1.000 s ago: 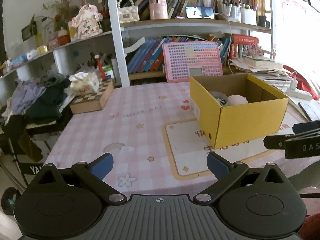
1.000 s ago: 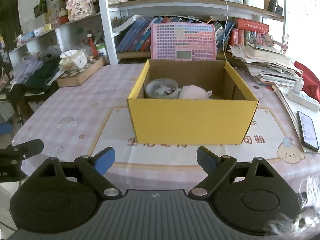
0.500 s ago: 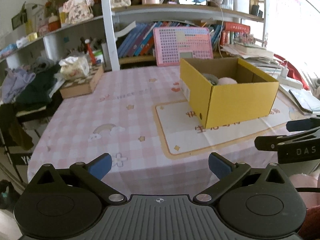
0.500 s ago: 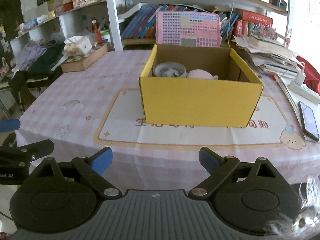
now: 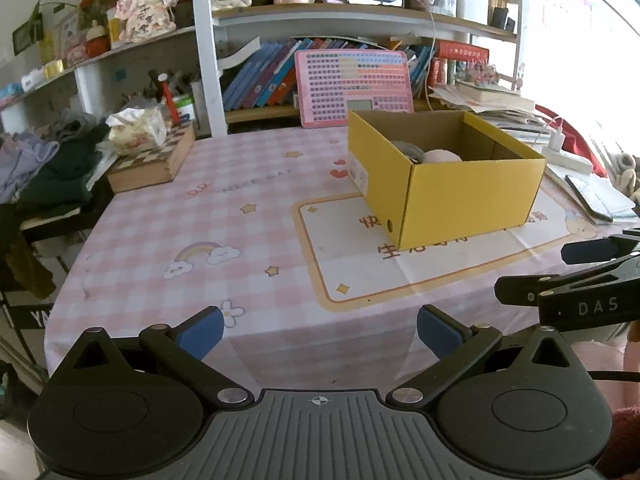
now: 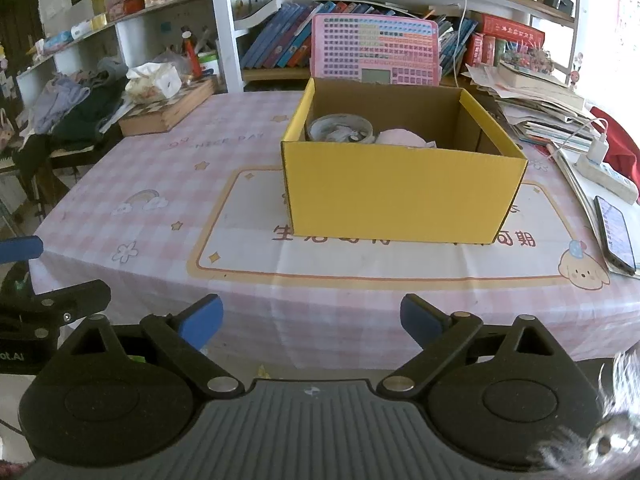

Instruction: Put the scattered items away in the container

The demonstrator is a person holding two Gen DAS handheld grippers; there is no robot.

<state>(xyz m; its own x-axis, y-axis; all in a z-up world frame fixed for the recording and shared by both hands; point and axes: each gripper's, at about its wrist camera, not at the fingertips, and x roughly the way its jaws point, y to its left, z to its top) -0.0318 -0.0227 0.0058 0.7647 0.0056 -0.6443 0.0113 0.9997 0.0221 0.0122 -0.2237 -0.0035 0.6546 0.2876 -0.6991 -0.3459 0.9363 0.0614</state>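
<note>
Hovering off the near edge of the table (image 6: 168,184), both grippers point down toward the pink checked cloth with nothing between their fingers. The left gripper (image 5: 318,334) has its blue pads spread wide apart. The right gripper (image 6: 312,318) also stands wide apart, its jaws having just been opening a little further, and holds nothing.

The yellow box (image 6: 400,196) sits on the printed mat on the right half of the table, open at the top, in front of a pink keyboard toy (image 6: 374,50) propped against the bookshelf. Inside the box, at its far left, lies a round grey container (image 6: 340,128); just beside it on the right is a soft pink item (image 6: 402,138), possibly cloth, too hidden by the box wall to tell.

A phone (image 6: 616,234) lies at the right edge of the table. A tissue pack (image 5: 138,130) rests on a checkered wooden box (image 5: 154,162) at the far left corner.
</note>
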